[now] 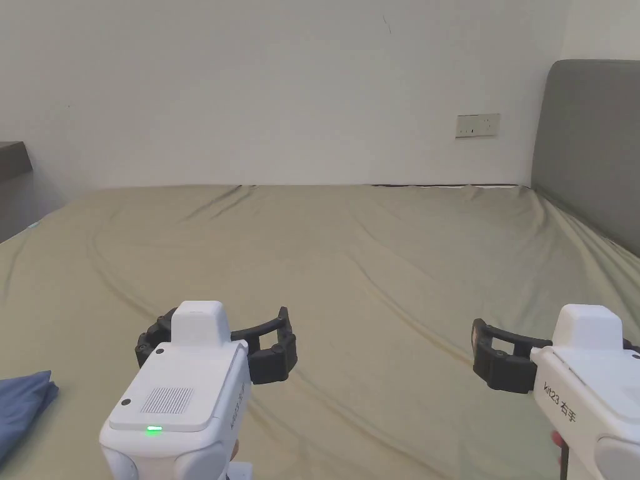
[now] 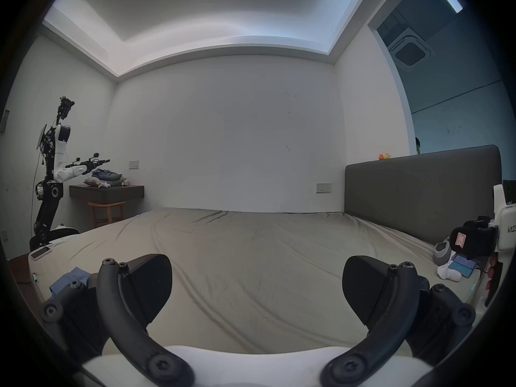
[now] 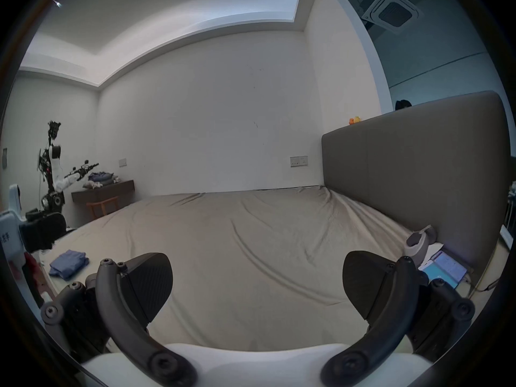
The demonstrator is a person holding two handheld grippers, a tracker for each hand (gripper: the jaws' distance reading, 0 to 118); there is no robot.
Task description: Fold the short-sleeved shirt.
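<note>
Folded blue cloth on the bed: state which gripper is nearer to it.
Left. The left gripper hovers just right of the folded blue cloth; the right gripper hangs far across the bed.

Matt, creased olive cloth is seen on the bed sheet (image 1: 375,262), soft blue cloth in the folded shirt (image 3: 68,263), smooth white plastic on the gripper housings, and ribbed black rubber-like pads on the fingers (image 2: 148,284).

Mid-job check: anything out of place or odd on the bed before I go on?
Nothing is damaged or spilled. The blue garment lies bunched at the bed's left edge, off to the left of both open, empty hand-held grippers, left and right. The sheet is creased.
</note>
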